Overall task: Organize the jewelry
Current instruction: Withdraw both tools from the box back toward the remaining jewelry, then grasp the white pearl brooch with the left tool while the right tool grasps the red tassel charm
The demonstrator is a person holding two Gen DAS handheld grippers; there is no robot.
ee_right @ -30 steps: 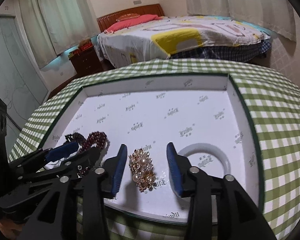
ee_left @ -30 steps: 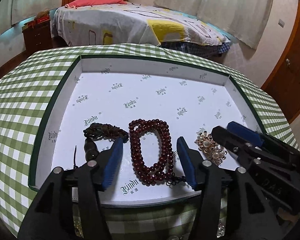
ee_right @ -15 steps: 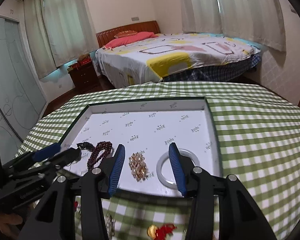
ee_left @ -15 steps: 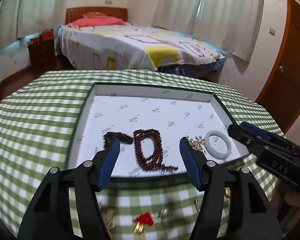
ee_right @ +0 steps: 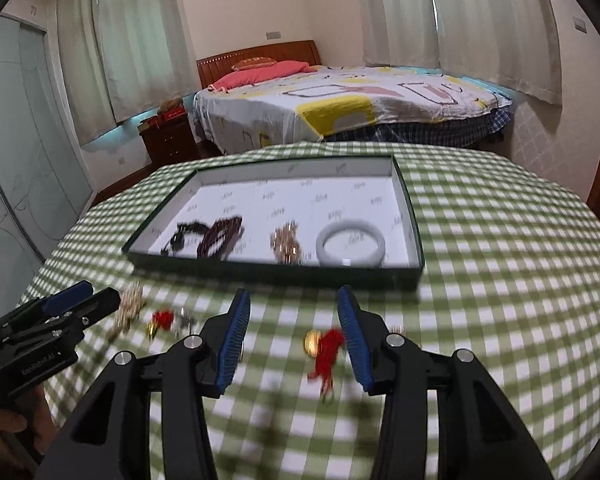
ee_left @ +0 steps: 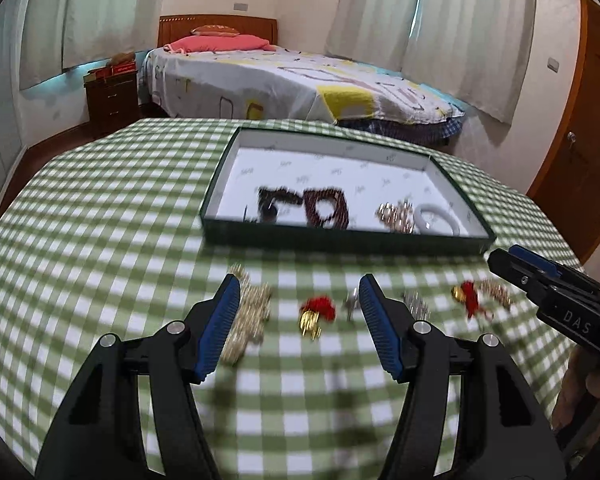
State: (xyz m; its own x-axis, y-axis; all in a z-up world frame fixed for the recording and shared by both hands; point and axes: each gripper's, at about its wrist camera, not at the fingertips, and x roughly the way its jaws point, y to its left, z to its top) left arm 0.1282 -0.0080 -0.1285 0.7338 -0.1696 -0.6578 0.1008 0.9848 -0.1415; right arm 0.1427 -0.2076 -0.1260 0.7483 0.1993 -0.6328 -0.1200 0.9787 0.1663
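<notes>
A dark green tray [ee_left: 340,240] [ee_right: 276,272] with a white lining holds dark bead strings [ee_left: 304,208] [ee_right: 208,236], a gold pearl brooch [ee_left: 396,216] [ee_right: 286,242] and a white bangle [ee_left: 436,220] [ee_right: 350,244]. Loose pieces lie on the checked cloth in front of it: a gold chain [ee_left: 248,320] [ee_right: 126,310], a red tassel charm [ee_left: 316,312] [ee_right: 160,320], a small silver piece [ee_left: 350,304] and a second red tassel charm [ee_left: 470,298] [ee_right: 326,346]. My left gripper [ee_left: 300,320] is open above the first tassel. My right gripper [ee_right: 292,336] is open over the second tassel. Both are empty.
The round table has a green and white checked cloth [ee_left: 100,240]. A bed [ee_left: 280,80] stands behind it, with a dark nightstand [ee_left: 112,96] at its left and a wooden door [ee_left: 580,120] at the right. The frames are motion-blurred.
Both grippers have pulled back from over the tray toward the table's near side. The tray looks farther away and the loose jewelry in front of it has come into view.
</notes>
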